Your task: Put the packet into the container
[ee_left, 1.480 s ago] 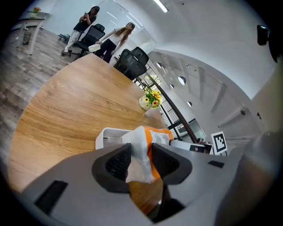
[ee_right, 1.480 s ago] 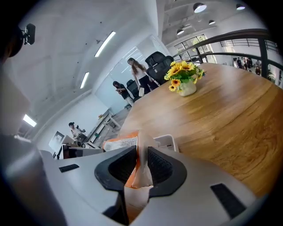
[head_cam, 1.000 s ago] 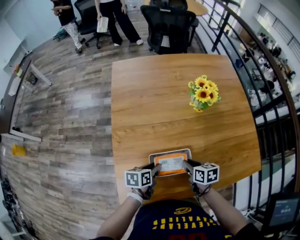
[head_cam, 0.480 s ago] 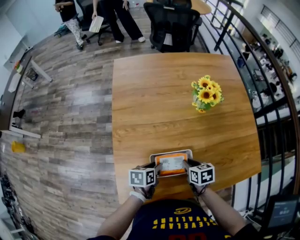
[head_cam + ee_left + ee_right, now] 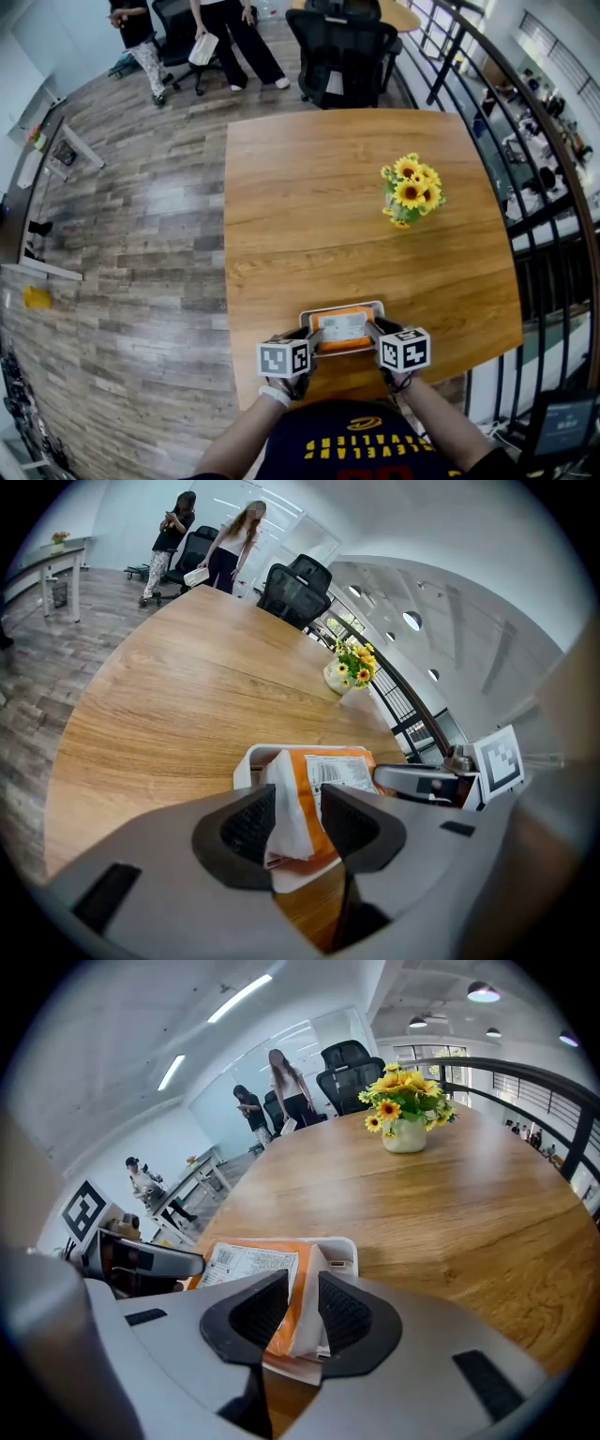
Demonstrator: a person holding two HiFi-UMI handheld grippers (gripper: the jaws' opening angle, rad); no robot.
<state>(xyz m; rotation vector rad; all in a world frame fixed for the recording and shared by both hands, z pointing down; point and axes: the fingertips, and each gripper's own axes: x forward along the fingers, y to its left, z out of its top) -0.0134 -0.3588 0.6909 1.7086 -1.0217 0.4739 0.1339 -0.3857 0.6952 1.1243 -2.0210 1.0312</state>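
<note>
Head view, looking steeply down on a wooden surface [image 5: 319, 216]. Near its 6 o'clock edge stands a white, shallow container [image 5: 341, 307] with rounded corners; an orange packet [image 5: 342, 328] bearing a white printed label lies across its opening, the container's rim showing along the packet's 12 o'clock side. Whether the packet rests on the container's floor cannot be told. The left hand-held gripper [image 5: 310, 337] meets the packet at its 9 o'clock end and the right hand-held gripper [image 5: 376, 332] at its 3 o'clock end, each carrying a cube with square markers. In the left gripper view, the left hand-held gripper [image 5: 298, 822] has its jaws set narrow, pinching the white sealed edge of the packet [image 5: 330, 772], with the container [image 5: 246, 761] just beyond. In the right gripper view, the right hand-held gripper [image 5: 302, 1309] likewise has narrow jaws, clamped on the opposite white edge of the packet [image 5: 248, 1265], the container's corner [image 5: 343, 1247] showing beside it. A vase of sunflowers [image 5: 410, 187] stands well apart, at about 2 o'clock from the container. Beyond the surface, a black office chair [image 5: 342, 47] is at 12 o'clock and two people [image 5: 187, 42] stand at 11 o'clock on the wood floor.
</note>
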